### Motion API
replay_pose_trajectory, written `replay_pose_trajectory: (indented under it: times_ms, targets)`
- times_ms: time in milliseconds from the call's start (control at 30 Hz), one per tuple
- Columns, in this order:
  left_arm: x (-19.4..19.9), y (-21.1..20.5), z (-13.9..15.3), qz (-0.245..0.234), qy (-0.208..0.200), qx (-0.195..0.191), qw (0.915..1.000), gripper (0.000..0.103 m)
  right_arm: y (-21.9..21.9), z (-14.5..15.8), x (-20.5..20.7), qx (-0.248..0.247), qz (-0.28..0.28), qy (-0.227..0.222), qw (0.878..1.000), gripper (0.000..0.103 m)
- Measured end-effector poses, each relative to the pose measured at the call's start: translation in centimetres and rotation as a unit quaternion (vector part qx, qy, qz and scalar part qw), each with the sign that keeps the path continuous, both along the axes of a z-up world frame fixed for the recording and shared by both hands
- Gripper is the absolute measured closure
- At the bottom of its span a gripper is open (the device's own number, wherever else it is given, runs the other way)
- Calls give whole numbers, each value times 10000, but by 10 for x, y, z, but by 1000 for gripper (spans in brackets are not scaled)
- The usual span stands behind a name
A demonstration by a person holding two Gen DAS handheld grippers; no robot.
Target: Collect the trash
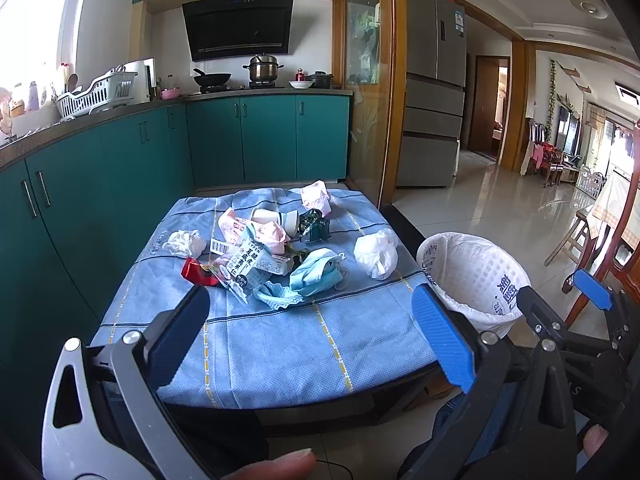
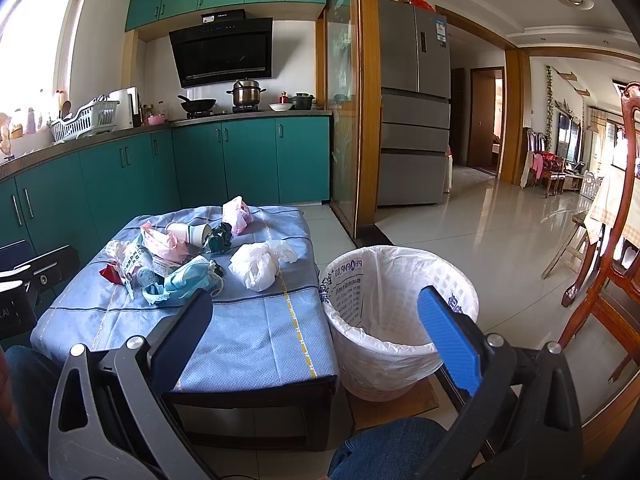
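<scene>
A: Status of both tools?

B: The left gripper and the right gripper both have their fingers spread wide apart, nothing between them. Both hang short of the near table edge.

A: Location of the trash?

B: Piled on the blue tablecloth: a face mask, a white plastic bag, a paper cup, a red wrapper, pink packets. The lined bin stands on the floor, just beside the table's right edge.

A: Failure modes?

B: Items overlap; a pinch may lift several and drop one. Thin film may slip. Fingers may snag the cloth and drag the pile.
</scene>
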State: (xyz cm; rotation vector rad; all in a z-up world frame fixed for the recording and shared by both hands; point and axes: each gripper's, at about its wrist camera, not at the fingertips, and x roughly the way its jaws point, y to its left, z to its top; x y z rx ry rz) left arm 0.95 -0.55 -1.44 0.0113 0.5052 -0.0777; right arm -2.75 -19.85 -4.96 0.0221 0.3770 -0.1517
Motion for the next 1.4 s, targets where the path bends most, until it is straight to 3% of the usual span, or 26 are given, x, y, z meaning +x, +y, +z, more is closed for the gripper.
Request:
replay_pose_trajectory:
  times_ms: [1400]
  targets:
    - [4, 3, 0, 5, 24, -39, 10000, 3, 8, 0, 7, -41, 77, 40, 10000, 3]
